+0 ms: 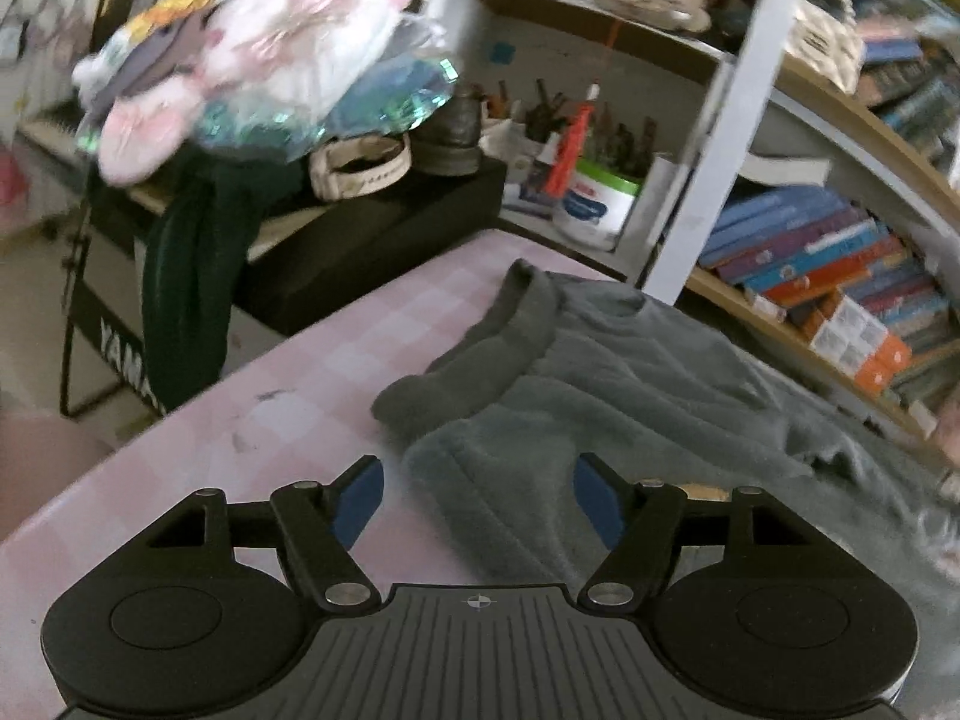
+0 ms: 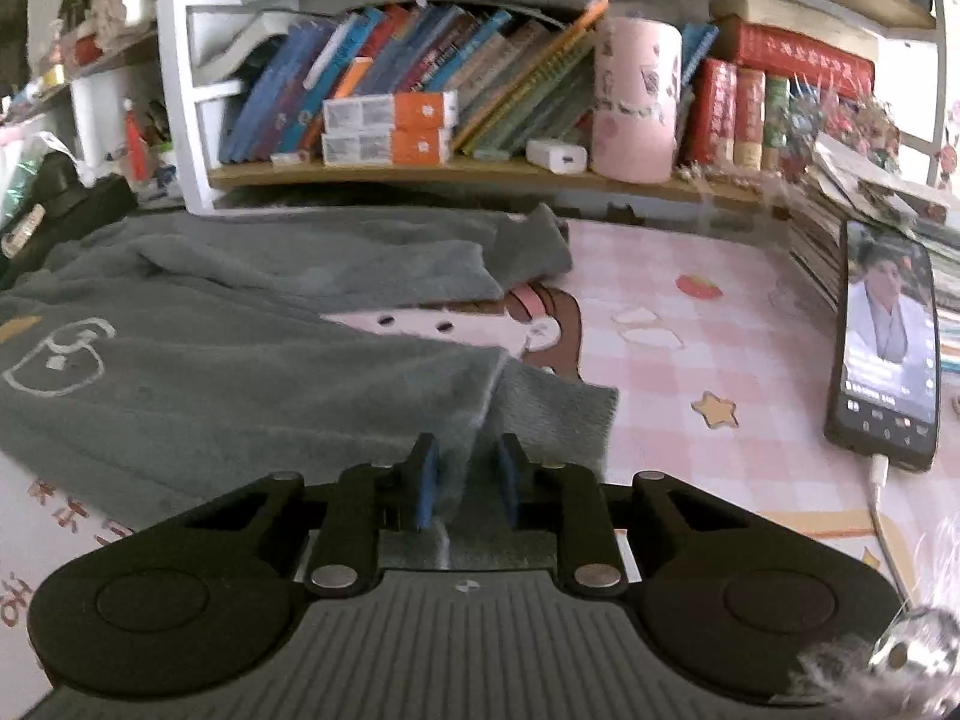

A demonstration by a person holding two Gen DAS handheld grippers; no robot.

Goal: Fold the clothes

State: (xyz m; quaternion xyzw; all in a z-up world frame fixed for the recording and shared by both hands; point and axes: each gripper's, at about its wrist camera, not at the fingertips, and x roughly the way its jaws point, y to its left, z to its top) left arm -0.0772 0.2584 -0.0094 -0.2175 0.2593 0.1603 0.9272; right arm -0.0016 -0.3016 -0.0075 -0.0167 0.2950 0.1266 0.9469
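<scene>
**On pink checked tabletop: grey garment, one edge gripped**

On pink checked table cover (image 2: 690, 360): grey fleece garment (image 2: 210, 372), spread flat across left and middle of right wrist view, white outline emblem (image 2: 57, 360) near its left side. Far sleeve folded over body, cuff ending near cartoon print on cover.

Right gripper (image 2: 467, 477): jaws narrow, blue pads (image 2: 427, 480) pinching a raised fold at near hem of garment; cloth bunched between pads and pulled up off cover.

Left gripper (image 1: 477, 501): jaws wide apart, blue pads (image 1: 360, 501) clear of cloth on both sides; nothing held. Positioned low over sleeve or cuff end of same garment (image 1: 600, 360), ribbed band lying just ahead. Touching cloth or not: cannot tell.

Beside table, right wrist view: phone (image 2: 885, 348) propped at right edge, screen lit, white cable (image 2: 879, 480) plugged in below. Bookshelf (image 2: 480, 174) behind, pink cylinder (image 2: 636, 102) upright among books.

Left wrist view blurred in upper half.
</scene>
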